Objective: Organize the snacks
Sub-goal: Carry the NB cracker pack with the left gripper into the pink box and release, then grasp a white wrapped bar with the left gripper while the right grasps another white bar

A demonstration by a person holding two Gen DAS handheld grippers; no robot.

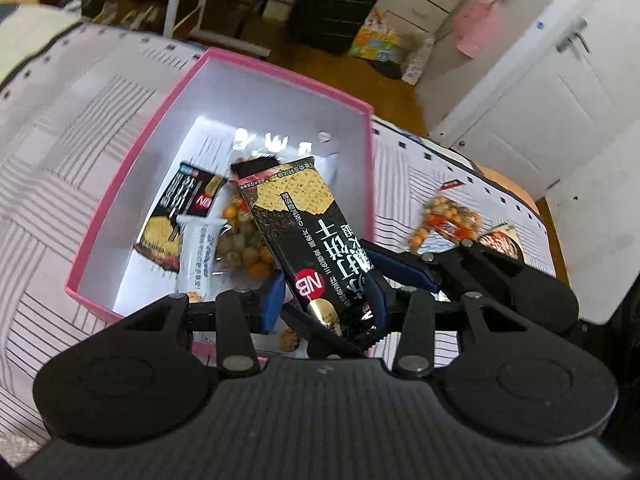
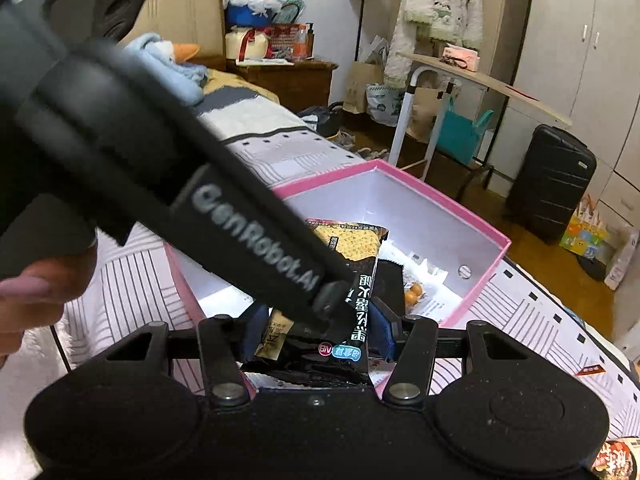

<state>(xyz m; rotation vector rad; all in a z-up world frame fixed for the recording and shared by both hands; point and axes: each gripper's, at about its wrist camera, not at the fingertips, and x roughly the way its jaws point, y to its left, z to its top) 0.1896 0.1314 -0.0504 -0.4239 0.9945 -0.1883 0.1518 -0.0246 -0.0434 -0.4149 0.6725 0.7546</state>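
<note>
A pink box [image 1: 168, 108] with a white inside stands on the striped bedspread; it also shows in the right wrist view [image 2: 476, 280]. Inside lie a black cracker pack [image 1: 188, 200] and a clear bag of orange nuts [image 1: 244, 248]. My left gripper [image 1: 326, 300] is shut on a black cracker pack [image 1: 304, 232], held tilted over the box's near edge. My right gripper [image 2: 318, 334] is shut on another black cracker pack [image 2: 352, 264] over the box. The left gripper's black body [image 2: 224, 216] crosses the right wrist view. The right gripper's arm [image 1: 480, 276] shows in the left wrist view.
A bag of orange nuts [image 1: 448, 216] and a red-brown snack pack [image 1: 502, 242] lie on the bedspread right of the box. A black suitcase [image 2: 552, 184], a white-legged table [image 2: 460, 76] and bags stand on the wooden floor beyond. A white door [image 1: 532, 92] is at the right.
</note>
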